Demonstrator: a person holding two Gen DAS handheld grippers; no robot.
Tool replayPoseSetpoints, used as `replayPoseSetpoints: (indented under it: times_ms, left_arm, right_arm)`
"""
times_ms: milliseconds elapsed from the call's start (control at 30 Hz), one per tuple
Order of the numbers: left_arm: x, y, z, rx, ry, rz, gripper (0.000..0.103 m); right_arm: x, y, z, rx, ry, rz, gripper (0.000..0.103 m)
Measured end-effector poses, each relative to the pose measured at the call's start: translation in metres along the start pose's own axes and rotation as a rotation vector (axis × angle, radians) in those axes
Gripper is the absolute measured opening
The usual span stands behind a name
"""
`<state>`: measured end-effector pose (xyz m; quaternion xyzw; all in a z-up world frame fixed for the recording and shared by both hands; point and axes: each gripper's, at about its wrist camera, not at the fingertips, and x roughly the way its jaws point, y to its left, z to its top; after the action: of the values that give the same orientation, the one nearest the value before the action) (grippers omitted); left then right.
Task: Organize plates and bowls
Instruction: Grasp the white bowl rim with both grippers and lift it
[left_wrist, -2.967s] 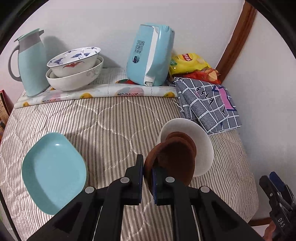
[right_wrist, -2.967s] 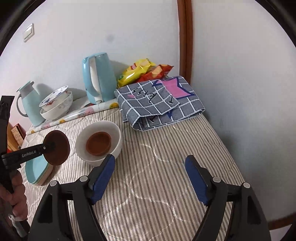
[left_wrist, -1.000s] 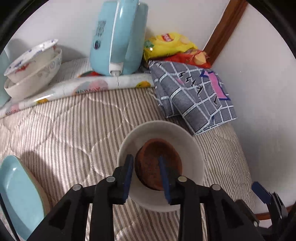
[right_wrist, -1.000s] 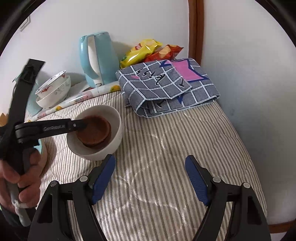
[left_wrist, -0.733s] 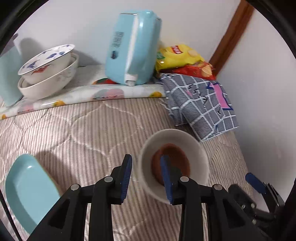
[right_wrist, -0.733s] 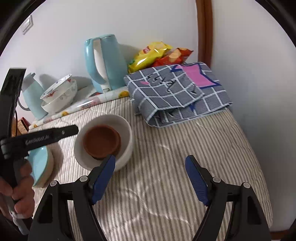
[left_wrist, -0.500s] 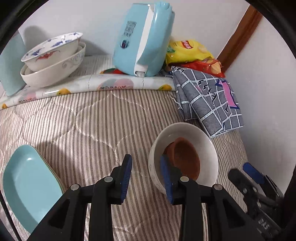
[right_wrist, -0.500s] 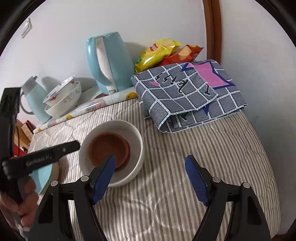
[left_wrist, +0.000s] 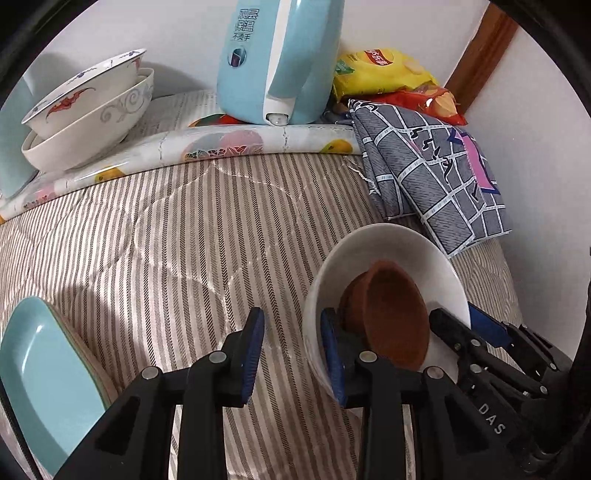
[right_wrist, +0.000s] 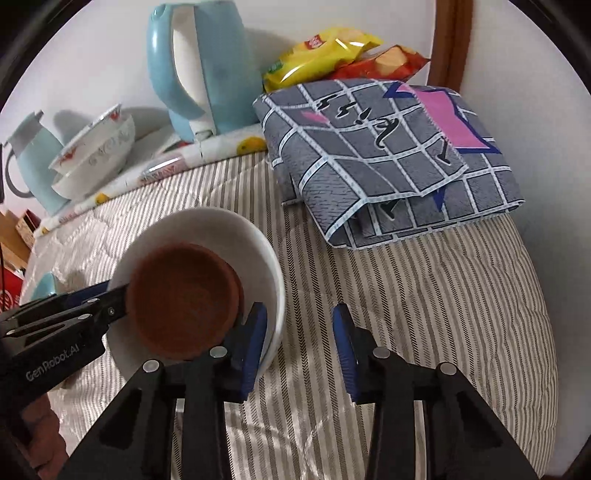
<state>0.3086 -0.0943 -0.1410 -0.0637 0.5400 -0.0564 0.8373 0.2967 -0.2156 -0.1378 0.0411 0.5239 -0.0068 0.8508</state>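
Observation:
A white bowl (left_wrist: 395, 254) (right_wrist: 236, 236) sits on the striped quilt with stacked brown bowls (left_wrist: 395, 314) (right_wrist: 181, 299) inside it. My left gripper (left_wrist: 291, 350) is open and straddles the bowl's left rim, one finger inside, one outside. My right gripper (right_wrist: 299, 339) is open and straddles the opposite rim the same way. It shows in the left wrist view (left_wrist: 491, 343). A teal plate (left_wrist: 40, 373) lies at the left. Two patterned bowls (left_wrist: 88, 114) (right_wrist: 96, 155) are nested at the back.
A light-blue kettle (left_wrist: 277, 59) (right_wrist: 199, 70) stands at the back on a fruit-print mat (left_wrist: 221, 144). A folded grey checked cloth (left_wrist: 432, 173) (right_wrist: 391, 155) and snack bags (left_wrist: 384, 70) (right_wrist: 332, 48) lie by the wall. A teal jug (right_wrist: 26, 158) stands far left.
My left gripper let go of the brown bowl inside the white bowl, opened and moved onto the left rim. My right gripper narrowed and moved onto the opposite rim.

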Motion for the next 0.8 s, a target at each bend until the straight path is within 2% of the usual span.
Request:
replayPoseSetpoints:
  times_ms: [100, 233, 500, 567, 633, 700, 800]
  left_arm:
    - [0.005, 0.000, 0.002, 0.008, 0.005, -0.012, 0.027]
    - [0.010, -0.003, 0.005, 0.020, 0.009, 0.011, 0.027]
    - [0.019, -0.006, 0.012, 0.029, 0.037, 0.028, 0.025]
    - [0.019, -0.005, 0.013, 0.028, 0.035, 0.018, 0.024]
    - [0.019, -0.007, 0.012, 0.034, 0.030, -0.005, 0.017]
    - [0.018, -0.008, 0.011, 0.034, 0.023, -0.020, 0.009]
    - [0.017, -0.013, 0.010, 0.043, 0.006, -0.002, 0.008]
  right_arm:
    - [0.007, 0.002, 0.000, -0.005, 0.016, -0.005, 0.037]
    - [0.014, 0.000, 0.002, 0.003, 0.035, 0.002, 0.038]
    - [0.020, -0.004, 0.002, 0.028, 0.020, 0.022, 0.042]
    - [0.020, -0.005, 0.002, 0.033, 0.014, 0.035, 0.037]
    - [0.020, -0.002, 0.002, 0.026, 0.007, 0.058, 0.022]
    - [0.019, 0.001, 0.000, 0.025, 0.000, 0.103, 0.012]
    - [0.018, 0.003, -0.001, 0.036, -0.016, 0.098, 0.012]
